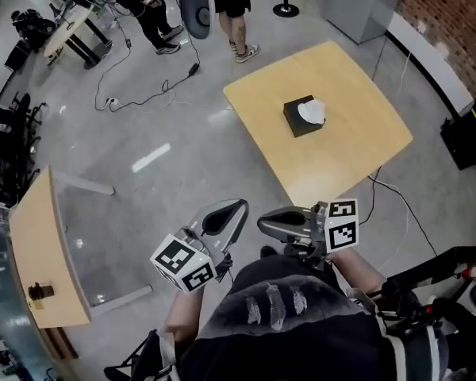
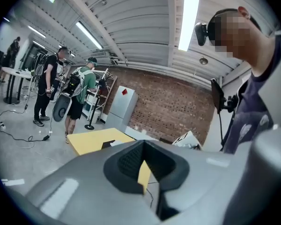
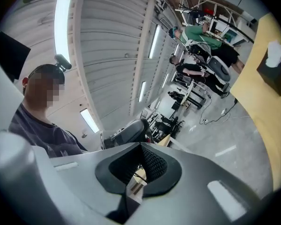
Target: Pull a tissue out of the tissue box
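**A:** Where is the tissue box (image 1: 298, 121) from here?

**B:** In the head view it sits near the middle of the far tabletop (image 1: 345, 86), well apart from both grippers. From the right gripper (image 1: 266, 223) it lies at about 12 o'clock. From the left gripper (image 1: 233, 209) it lies at about 1 o'clock.

**A:** Which one is nearer?

**B:** The right gripper, by a little, I judge. But it points toward 9 o'clock, across the person's body. The left gripper aims toward 1 o'clock, more nearly at the box.

**A:** Are they ready to pinch?

**B:** Not yet. Each gripper has its jaws together with nothing between them, so whichever goes in must open first.

**A:** And the box's long axis?

**B:** The box is small in this view, so I can't be sure, but it looks to run from 11 o'clock to 5 o'clock. The tissue (image 1: 312, 112) pokes out of the top, toward the box's 2 o'clock side.

**A:** The count?

**B:** One tissue box, one tissue showing, two grippers. There are two tabletops: the one carrying the box, and a second tabletop (image 1: 40, 244) at 8 o'clock that plays no part.
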Motion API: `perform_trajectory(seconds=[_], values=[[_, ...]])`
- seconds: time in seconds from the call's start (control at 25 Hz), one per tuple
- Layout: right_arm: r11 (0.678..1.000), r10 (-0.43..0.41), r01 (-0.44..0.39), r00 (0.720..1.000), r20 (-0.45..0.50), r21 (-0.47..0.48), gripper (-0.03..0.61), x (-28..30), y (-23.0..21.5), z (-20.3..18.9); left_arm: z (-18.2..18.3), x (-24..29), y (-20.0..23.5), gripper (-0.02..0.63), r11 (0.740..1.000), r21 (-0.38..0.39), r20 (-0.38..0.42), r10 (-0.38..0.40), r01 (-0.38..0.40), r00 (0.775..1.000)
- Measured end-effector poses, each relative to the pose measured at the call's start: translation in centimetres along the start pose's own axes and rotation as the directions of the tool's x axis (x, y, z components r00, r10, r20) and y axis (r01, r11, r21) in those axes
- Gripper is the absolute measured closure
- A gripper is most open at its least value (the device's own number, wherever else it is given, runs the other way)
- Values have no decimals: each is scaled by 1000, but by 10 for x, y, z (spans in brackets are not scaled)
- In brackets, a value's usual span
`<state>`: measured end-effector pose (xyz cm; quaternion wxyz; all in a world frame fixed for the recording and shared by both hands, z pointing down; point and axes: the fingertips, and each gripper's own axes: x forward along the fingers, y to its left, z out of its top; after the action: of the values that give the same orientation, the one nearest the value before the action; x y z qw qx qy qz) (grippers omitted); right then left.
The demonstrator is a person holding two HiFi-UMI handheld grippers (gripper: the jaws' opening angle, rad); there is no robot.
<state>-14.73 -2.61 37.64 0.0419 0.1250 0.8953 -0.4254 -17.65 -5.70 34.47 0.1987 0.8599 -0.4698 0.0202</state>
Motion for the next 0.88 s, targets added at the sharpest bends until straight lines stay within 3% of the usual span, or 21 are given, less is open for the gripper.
perform_trajectory(seconds=[0.28,0.6,0.88], values=[[998,-34,30,995,94,46,579,-59,-26,31,17,63,-25,612,999,46,-36,-25,27,999],[991,-72,63,994,76,121,578,-124,-74,54,14,114,-33,612,998,21,-85,55,-54,995],[983,-179,174,979,99,58,564,-142,-110,78,16,115,-22,612,996,40,-113,82,-78,990]])
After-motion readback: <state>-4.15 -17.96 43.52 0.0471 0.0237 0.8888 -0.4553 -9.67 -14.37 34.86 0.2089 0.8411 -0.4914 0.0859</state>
